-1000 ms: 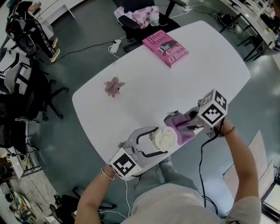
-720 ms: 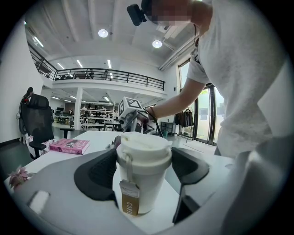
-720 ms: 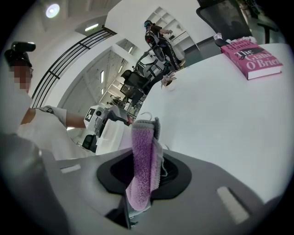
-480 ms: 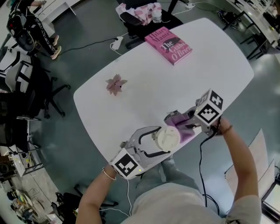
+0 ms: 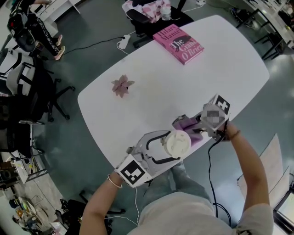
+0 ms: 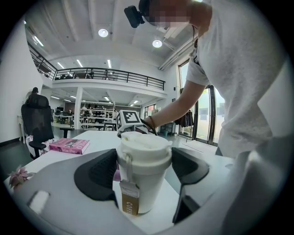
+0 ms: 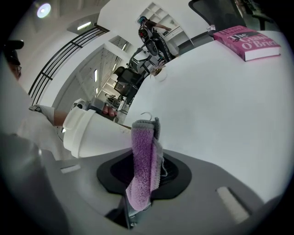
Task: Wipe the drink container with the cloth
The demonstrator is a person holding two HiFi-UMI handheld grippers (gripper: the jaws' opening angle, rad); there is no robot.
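A white paper cup (image 5: 178, 143) with a white lid and a brown tag stands near the table's front edge. My left gripper (image 5: 165, 148) is shut on it, a dark pad on each side of the cup (image 6: 143, 172) at lid height. My right gripper (image 5: 192, 130) comes in from the right, shut on a folded purple cloth (image 5: 185, 124). In the right gripper view the cloth (image 7: 144, 160) stands up between the jaws, right beside the cup's wall (image 7: 98, 133). Whether cloth and cup touch is hidden.
A pink book (image 5: 178, 44) lies at the white table's (image 5: 216, 69) far end. A small pink flower (image 5: 121, 86) sits at the left side. Office chairs (image 5: 27, 92) stand on the floor to the left, another (image 5: 147, 11) beyond the table with clothes on it.
My right gripper with the cloth has edged a little left, closer to the cup. The left gripper and cup have stayed in place.
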